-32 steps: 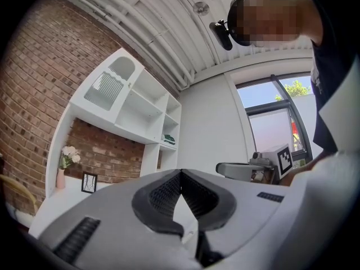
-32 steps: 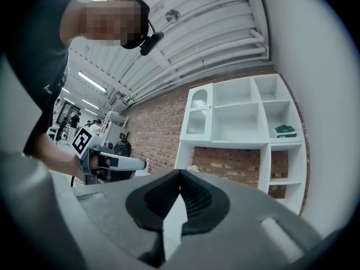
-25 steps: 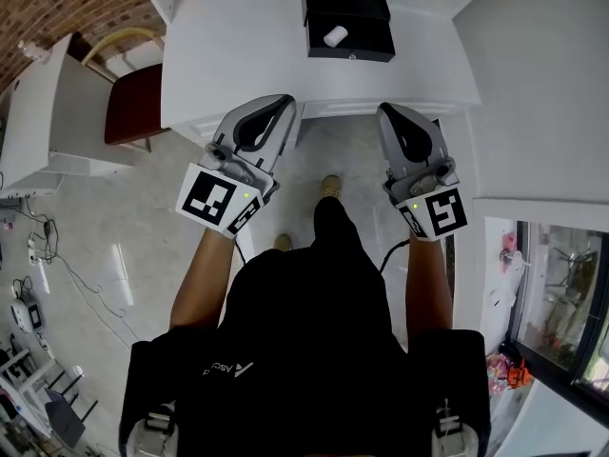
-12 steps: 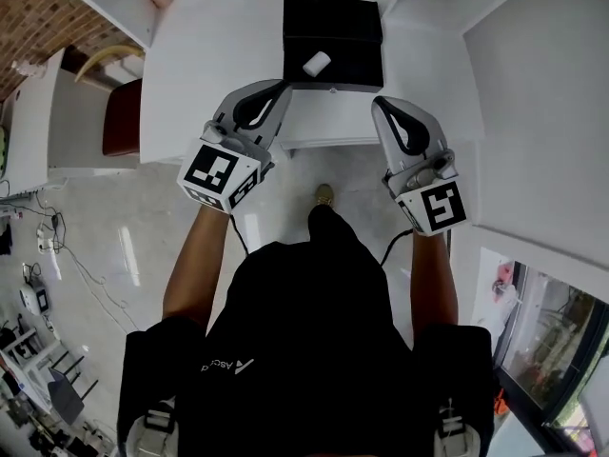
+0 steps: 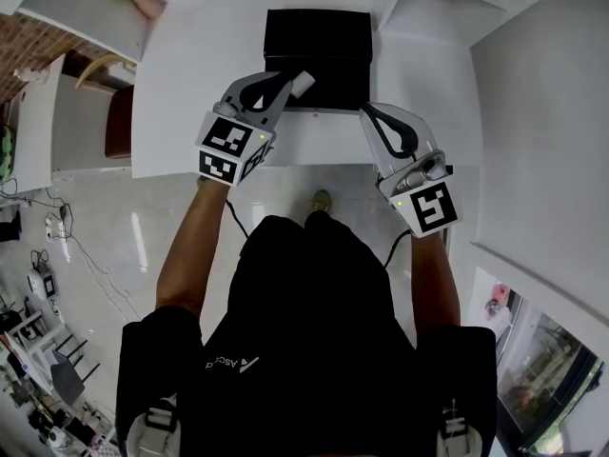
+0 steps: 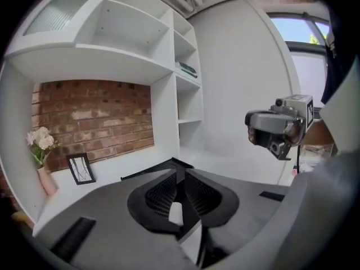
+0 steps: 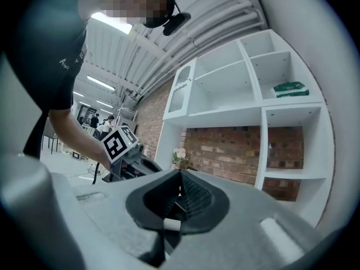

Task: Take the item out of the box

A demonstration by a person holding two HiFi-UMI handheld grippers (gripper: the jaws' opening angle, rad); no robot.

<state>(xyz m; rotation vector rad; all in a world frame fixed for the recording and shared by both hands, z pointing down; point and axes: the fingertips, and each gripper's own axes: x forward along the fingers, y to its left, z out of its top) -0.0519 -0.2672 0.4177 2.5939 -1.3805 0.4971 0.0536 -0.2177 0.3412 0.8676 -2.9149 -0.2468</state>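
White worktop [image 5: 190, 74]: black box [image 5: 319, 36], white item [image 5: 302, 82] still inside; left gripper [image 5: 284, 84] now arrived at item, jaws just parting, empty; right gripper [image 5: 366, 114] jaws together. Grasp likely next.

my left gripper [image 5: 284, 82], upper centre, has jaws just opening a crack, nothing between; my right gripper [image 5: 371, 114], right of it, is closed.

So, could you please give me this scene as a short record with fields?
box: black, on the white table
item: small white cylinder in the box, near its front edge
left gripper: tip beside the item, fingers slightly apart, just been opening, nothing between them
right gripper: fingers together, empty, near the box's front right corner
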